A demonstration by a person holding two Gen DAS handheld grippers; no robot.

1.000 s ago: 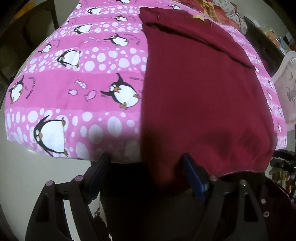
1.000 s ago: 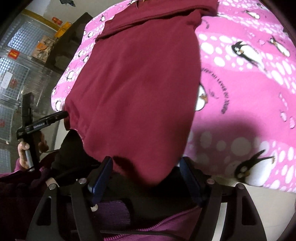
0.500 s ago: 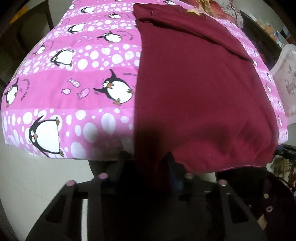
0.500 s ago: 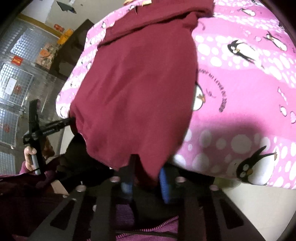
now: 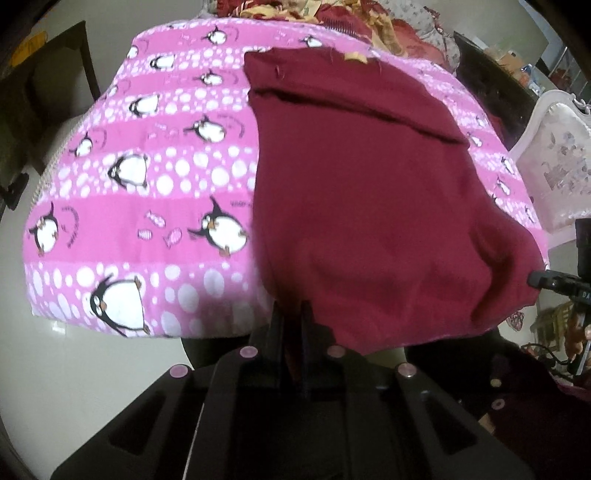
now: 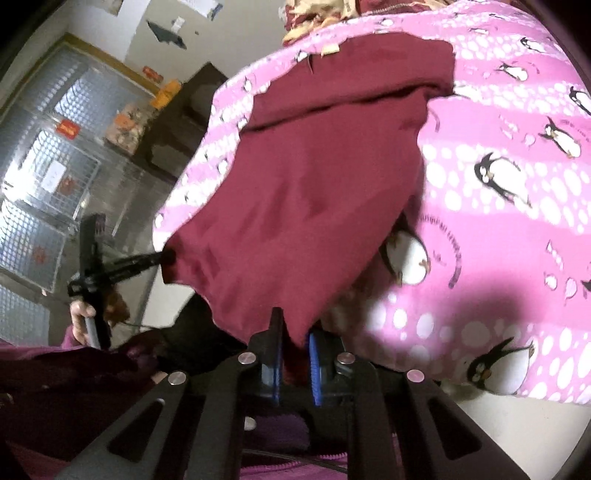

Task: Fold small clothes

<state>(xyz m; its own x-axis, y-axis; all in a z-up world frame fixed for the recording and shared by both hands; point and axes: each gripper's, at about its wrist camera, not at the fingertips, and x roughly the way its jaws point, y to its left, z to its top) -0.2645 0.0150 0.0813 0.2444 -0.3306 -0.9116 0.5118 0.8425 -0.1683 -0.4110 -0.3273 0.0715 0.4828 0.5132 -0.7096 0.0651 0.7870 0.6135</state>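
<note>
Pinching the near hem of the maroon garment (image 5: 362, 206) with both grippers at once. My left gripper (image 5: 292, 325) has its jaws pressed together on the cloth at one near corner, and my right gripper (image 6: 293, 332) has its blue pads (image 6: 314, 365) clamped on the other corner, a strip of red fabric caught between them. The garment lies spread along the pink penguin blanket (image 5: 140, 192), its far end folded over in a band near the heap of red and yellow clothes (image 5: 332, 14). The near edge sits lifted off the blanket where I grip it, sagging in a soft curve between my two holds. From the right wrist I see my left gripper out at the garment's far corner, with the hand (image 6: 79, 314) wrapped around its handle. A white chair (image 5: 554, 162) stands just beyond the blanket's edge.
</note>
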